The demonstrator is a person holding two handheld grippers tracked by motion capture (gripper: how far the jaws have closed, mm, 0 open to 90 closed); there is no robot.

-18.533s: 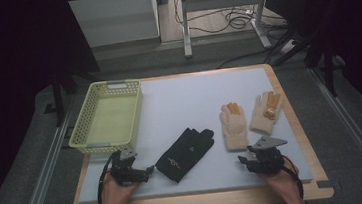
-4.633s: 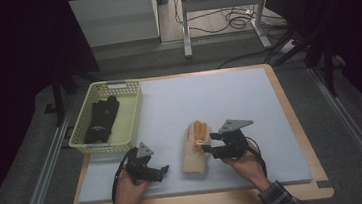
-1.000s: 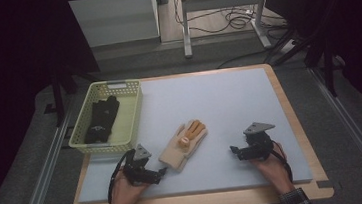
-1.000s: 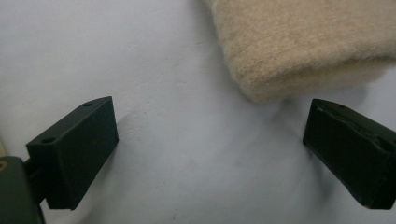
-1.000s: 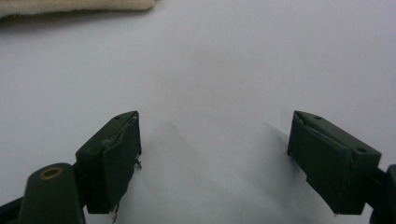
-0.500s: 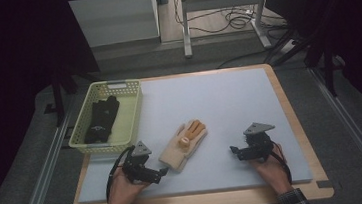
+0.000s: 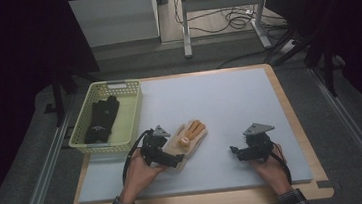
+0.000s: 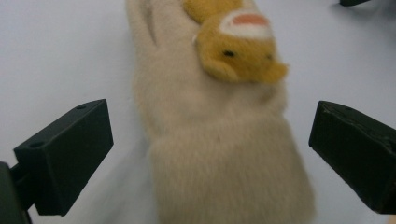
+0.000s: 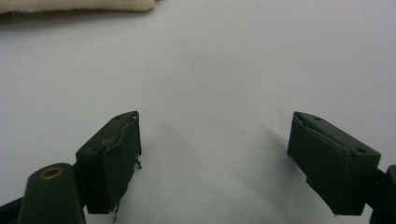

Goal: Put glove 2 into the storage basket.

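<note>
While both tongs sit low over the mat, this is the layout:

Mat: a pale grey mat (image 7: 229, 97) covers the wooden table (image 7: 290, 106) across the middle of the high view.

Beige glove: the beige glove (image 7: 187, 140) lies flat on the mat just left of centre, its orange-tipped fingers aimed at the upper right of the frame; in the left gripper view (image 8: 219, 140) it fills the centre, cuff at the bottom edge, with an orange patch near the top.

Left gripper: the left gripper (image 7: 172, 159), lower left of centre in the high view, has its jaws spread wide on either side of the glove's cuff, not pinching it (image 8: 210, 158).

Right gripper: the right gripper (image 7: 235, 152), lower right of centre, is spread wide over bare mat (image 9: 215, 158), well apart from the glove.

Basket: a yellow basket (image 7: 132, 111) sits at the left of the table.

Black glove: a black glove (image 7: 101, 119) lies inside the basket.
</note>
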